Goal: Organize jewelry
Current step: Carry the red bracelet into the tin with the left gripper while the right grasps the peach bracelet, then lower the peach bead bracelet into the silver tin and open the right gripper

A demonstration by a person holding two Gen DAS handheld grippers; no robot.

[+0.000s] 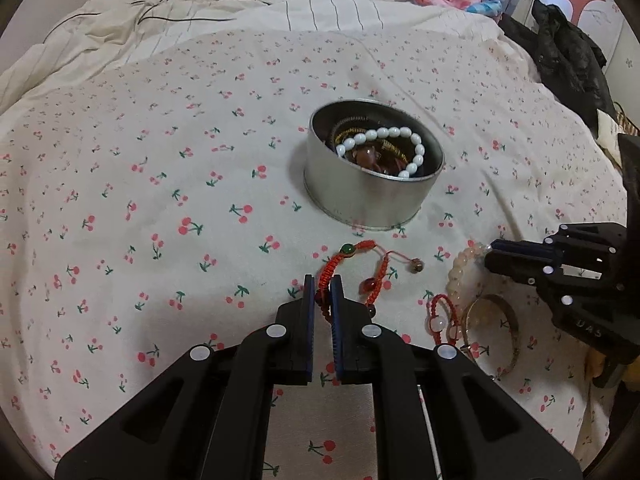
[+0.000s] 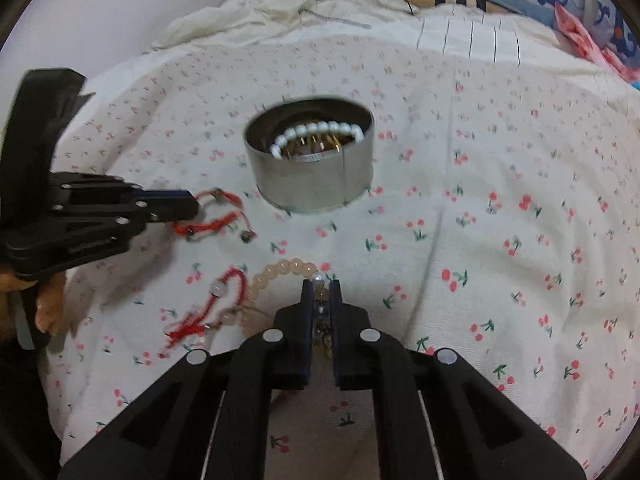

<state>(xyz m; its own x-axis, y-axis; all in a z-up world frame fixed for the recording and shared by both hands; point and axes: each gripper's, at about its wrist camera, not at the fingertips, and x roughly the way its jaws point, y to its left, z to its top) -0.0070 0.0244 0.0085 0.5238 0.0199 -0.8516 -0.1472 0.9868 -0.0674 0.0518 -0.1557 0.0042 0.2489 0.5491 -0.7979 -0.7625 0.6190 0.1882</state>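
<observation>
Two handheld grippers work a cherry-print bedsheet where loose jewelry is being gathered into a round metal tin. The left gripper has its jaws drawn nearly together on the red cord bracelet, whose green bead and tasselled ends trail on the sheet just ahead of its tips; the cord runs between the blue pads, apparently so the bracelet can be lifted whole rather than dragged. To its right, the right gripper is pinched onto the pale bead bracelet, a bead showing between its narrowed jaws while the rest of the loop curls away to its left. The tin stands straight ahead of both tools, well beyond their tips, already holding a white bead bracelet and darker pieces, which suggests it is the destination. A second red cord and a bangle lie between the two grippers, not yet handled. Neither held piece looks clear of the sheet.
</observation>
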